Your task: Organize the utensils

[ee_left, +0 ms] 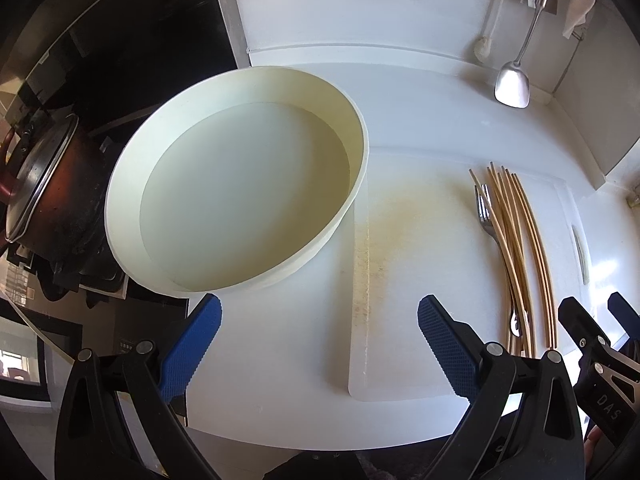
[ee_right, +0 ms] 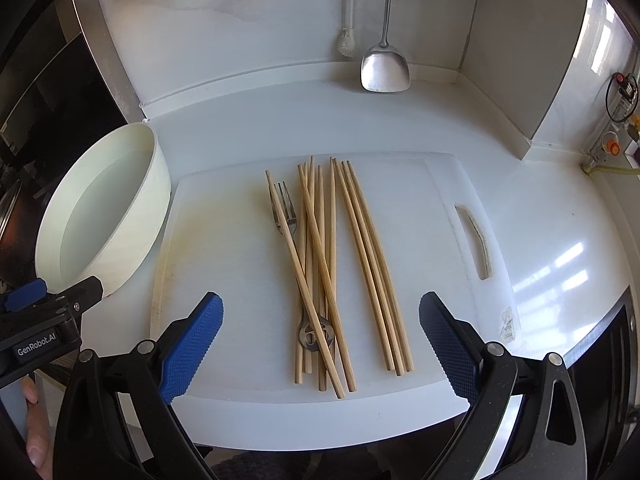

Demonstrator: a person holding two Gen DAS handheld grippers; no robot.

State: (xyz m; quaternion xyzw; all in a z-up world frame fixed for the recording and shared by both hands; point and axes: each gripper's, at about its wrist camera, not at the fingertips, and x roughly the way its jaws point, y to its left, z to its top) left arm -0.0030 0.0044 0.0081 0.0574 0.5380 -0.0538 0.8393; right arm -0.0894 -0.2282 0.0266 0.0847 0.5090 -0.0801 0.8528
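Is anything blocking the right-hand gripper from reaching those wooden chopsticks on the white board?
Nothing visible does. The right gripper is open just short of the chopsticks, with bare cutting board between. One catch: a fork lies tangled under the left bunch, so it may lift along.

Two downward wrist views, sharing cutting board and bowl.

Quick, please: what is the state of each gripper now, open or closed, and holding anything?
Left gripper: open, holding nothing, near the white bowl.
Right gripper: open, holding nothing, above the chopsticks.
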